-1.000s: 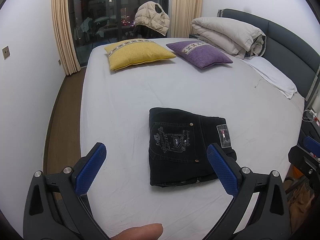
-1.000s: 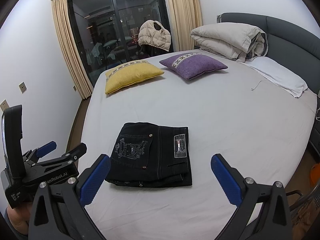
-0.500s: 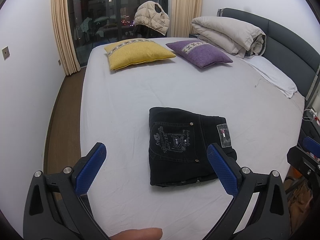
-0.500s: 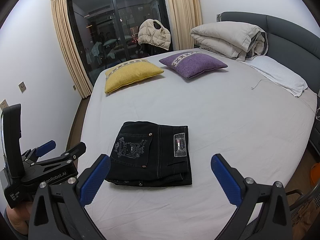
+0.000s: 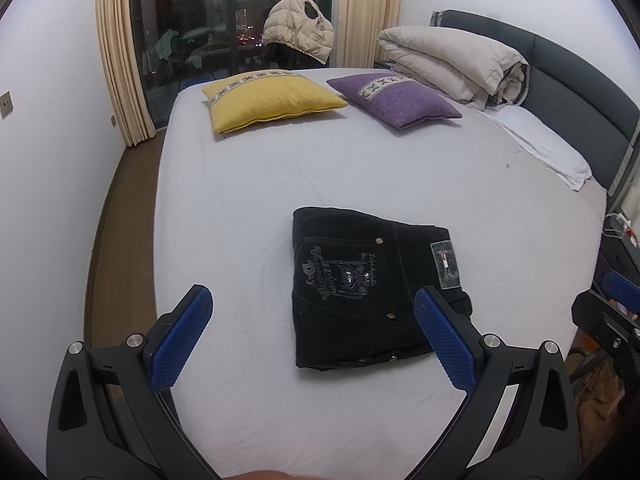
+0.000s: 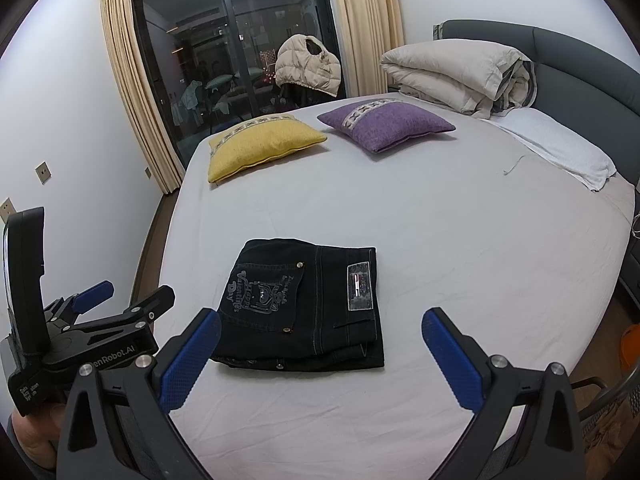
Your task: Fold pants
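Both cameras looked from the foot side of the bed [image 5: 248, 184], each along its own two spread fingers, facing toward the window [image 6: 240, 56] and the headboard [image 5: 568, 80]. The left wrist view stood lower and a little nearer to the folded pants [image 5: 372, 284], which lay between its blue pads [image 5: 180, 340]. The right wrist view sat higher and more to the right; it saw the left gripper [image 6: 120, 304] at its left edge. The two views shared the pants, the yellow cushion [image 6: 260, 144], the purple cushion [image 6: 384, 124] and the rolled duvet [image 5: 452, 64].
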Motion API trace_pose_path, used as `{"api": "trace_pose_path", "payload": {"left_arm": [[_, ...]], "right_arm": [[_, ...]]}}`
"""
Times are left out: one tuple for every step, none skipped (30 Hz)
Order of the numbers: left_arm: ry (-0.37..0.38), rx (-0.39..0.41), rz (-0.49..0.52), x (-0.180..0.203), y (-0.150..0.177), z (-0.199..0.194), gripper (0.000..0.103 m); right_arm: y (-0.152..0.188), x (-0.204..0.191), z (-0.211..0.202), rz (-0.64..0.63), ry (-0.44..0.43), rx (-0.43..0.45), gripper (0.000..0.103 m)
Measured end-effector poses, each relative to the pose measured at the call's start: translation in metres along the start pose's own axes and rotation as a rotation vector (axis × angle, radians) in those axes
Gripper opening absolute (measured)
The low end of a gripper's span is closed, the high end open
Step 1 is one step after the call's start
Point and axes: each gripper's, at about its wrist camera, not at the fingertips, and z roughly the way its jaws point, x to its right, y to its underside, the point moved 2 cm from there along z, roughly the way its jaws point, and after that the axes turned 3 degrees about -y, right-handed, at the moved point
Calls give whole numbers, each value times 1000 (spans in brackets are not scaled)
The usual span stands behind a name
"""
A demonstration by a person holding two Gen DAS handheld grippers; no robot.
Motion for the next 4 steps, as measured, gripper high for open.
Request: {"api": "trace_pose_path", "payload": {"left_arm": [[4, 5, -2, 0, 0, 0, 103], [1, 6, -1, 0, 0, 1, 103], [-3, 5, 2, 0, 0, 2, 103], [1, 3, 0, 0, 1, 3, 103]], "right_arm": [[0, 0, 0, 0, 0, 0, 103], [0, 0, 0, 1, 1, -1, 103], [0, 1, 0, 2, 2, -2, 103], [2, 2, 0, 5, 3, -3, 103]]}}
